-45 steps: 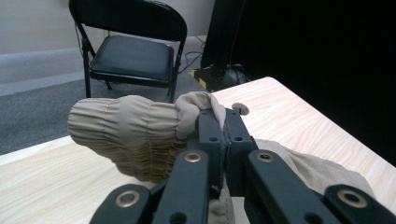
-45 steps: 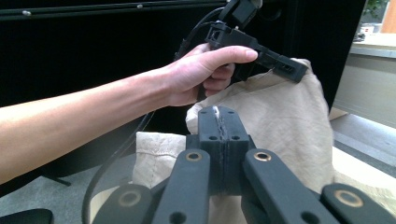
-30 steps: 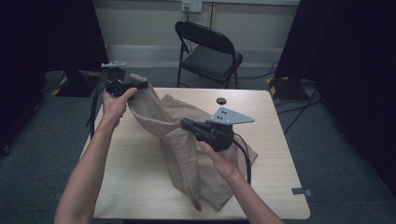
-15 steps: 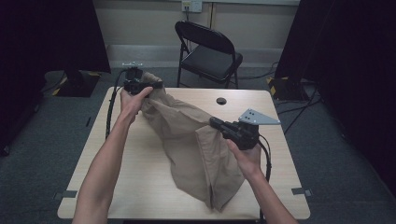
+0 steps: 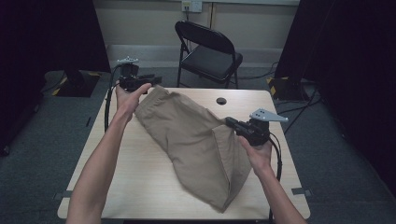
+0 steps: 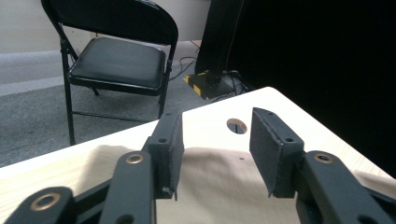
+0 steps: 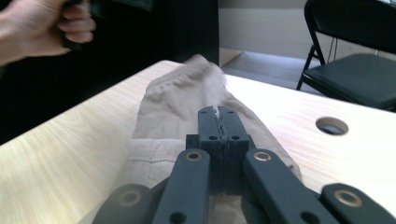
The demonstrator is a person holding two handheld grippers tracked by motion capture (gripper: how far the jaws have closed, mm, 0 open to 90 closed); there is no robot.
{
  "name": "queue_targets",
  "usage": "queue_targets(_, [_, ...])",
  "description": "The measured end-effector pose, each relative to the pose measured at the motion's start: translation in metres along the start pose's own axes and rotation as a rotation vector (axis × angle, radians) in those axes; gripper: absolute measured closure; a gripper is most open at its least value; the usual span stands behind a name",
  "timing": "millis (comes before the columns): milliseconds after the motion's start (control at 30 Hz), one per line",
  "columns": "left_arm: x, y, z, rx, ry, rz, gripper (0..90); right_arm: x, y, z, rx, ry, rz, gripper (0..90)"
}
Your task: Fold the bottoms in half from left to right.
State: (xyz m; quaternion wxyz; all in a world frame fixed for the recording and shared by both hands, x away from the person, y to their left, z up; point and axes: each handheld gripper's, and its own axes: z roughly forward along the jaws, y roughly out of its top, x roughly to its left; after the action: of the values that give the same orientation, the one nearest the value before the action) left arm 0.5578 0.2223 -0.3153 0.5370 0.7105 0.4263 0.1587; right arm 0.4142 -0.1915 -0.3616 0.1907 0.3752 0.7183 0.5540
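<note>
**Khaki trousers half let go on the table**

Dark curtains and grey carpet surround a pale wooden table (image 5: 140, 186), with a black folding chair (image 5: 210, 46) at the upper middle of the frame. At upper left, the left hand-held gripper (image 5: 154, 79) has just been opening: its jaws stand apart with nothing between them, just beyond the waistband end of the khaki trousers (image 5: 187, 135), which run diagonally from there to the lower middle. At middle right, the right hand-held gripper (image 5: 229, 122) is clenched on a raised fold of the cloth. With that pinch as the sole grip, a pull toward the right could drag the garment askew, bunch the freed waistband, or slip the thin fold out
</note>
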Motion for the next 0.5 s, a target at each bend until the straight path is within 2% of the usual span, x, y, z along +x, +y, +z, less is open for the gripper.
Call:
queue_targets(167, [-0.005, -0.007, -0.009, -0.012, -0.013, 0.021, 50.6, -0.007, -0.006, 0.004, 0.021, -0.012, 0.016, 90.0])
queue_targets(233, [-0.009, -0.014, -0.013, 0.018, -0.013, 0.050, 49.1, -0.015, -0.013, 0.007, 0.041, -0.027, 0.025, 90.0])
queue_targets(333, [-0.010, -0.021, -0.016, 0.011, -0.023, 0.044, 48.8, -0.020, -0.017, 0.007, 0.050, -0.033, 0.039, 89.9])
queue_targets(367, [-0.010, -0.023, -0.017, 0.025, -0.047, 0.028, 48.6, -0.023, -0.019, 0.006, 0.055, -0.031, 0.043, 89.9])
queue_targets(433, [-0.010, -0.029, -0.022, 0.033, -0.026, 0.041, 48.1, -0.030, -0.023, 0.005, 0.064, -0.041, 0.052, 89.8])
queue_targets(500, [-0.009, -0.031, -0.024, 0.035, -0.023, 0.041, 48.1, -0.031, -0.024, 0.005, 0.066, -0.041, 0.051, 89.7])
